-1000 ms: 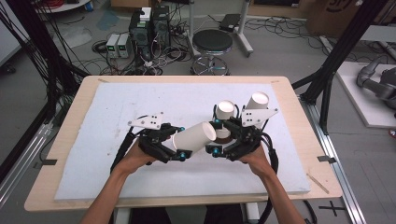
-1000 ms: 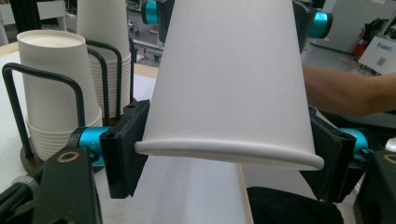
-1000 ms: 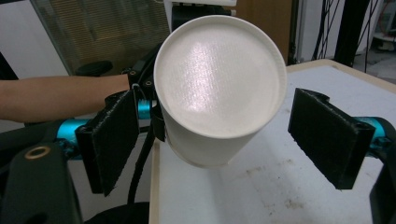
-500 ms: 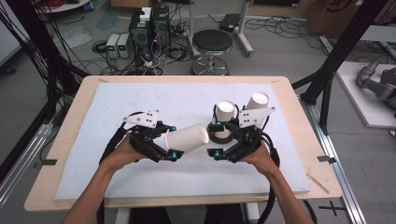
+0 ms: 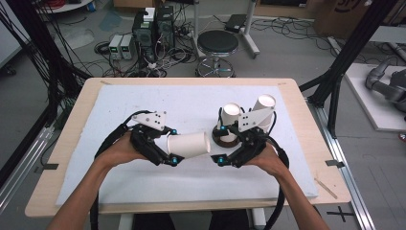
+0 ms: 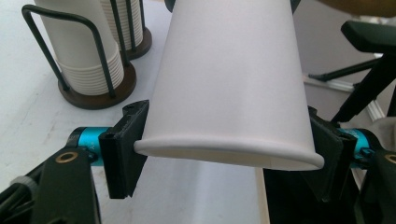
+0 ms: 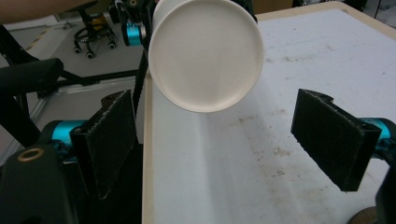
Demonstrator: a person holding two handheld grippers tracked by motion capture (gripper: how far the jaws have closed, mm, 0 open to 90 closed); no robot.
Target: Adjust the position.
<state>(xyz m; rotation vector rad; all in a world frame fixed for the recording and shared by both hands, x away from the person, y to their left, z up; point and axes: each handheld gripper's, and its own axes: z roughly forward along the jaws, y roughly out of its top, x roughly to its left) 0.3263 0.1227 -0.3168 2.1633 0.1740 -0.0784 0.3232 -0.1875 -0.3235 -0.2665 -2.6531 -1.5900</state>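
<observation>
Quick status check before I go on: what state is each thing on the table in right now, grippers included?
Left gripper: shut on the paper cup, gripping near its rim.
Paper cup: held on its side above the mat, base toward the right gripper.
Right gripper: open, fingers apart, nothing between them.
Near cup stack: upright in its wire holder.
Far cup stack: upright in its holder.

Black left gripper [image 5: 173, 146], right gripper [image 5: 221, 144], teal joints, grey plates, black cables
</observation>
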